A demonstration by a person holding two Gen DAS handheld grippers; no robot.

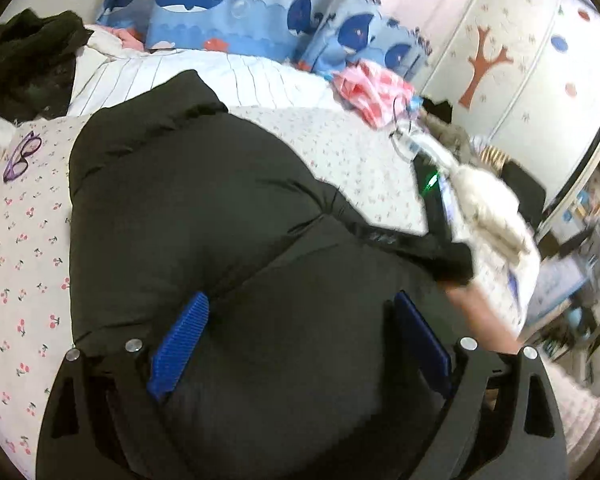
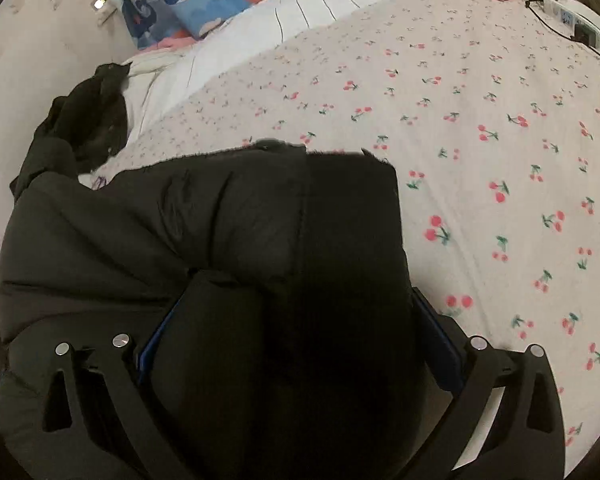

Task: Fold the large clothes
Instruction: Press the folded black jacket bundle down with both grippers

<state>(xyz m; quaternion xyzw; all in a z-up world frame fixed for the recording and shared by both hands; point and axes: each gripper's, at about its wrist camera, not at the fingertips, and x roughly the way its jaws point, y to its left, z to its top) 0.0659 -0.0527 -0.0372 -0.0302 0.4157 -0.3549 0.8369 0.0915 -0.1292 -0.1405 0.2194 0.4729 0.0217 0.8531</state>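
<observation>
Between the wide-spread blue fingers of the left gripper [image 1: 300, 344] bulges the black quilted puffer jacket [image 1: 204, 208], lying on the cherry-print bedsheet [image 1: 24, 240]. The right gripper [image 2: 296, 344] straddles a thick fold, also spread. Best to press both down evenly, squeezing air out before creasing. Beyond lie whale-print pillows [image 1: 220, 4].

Black jacket [image 1: 204, 208] is puffy quilted cloth with a faint sheen; bedsheet [image 2: 480, 168] matt printed cotton; claw pads [image 1: 180, 340] ribbed blue plastic
</observation>
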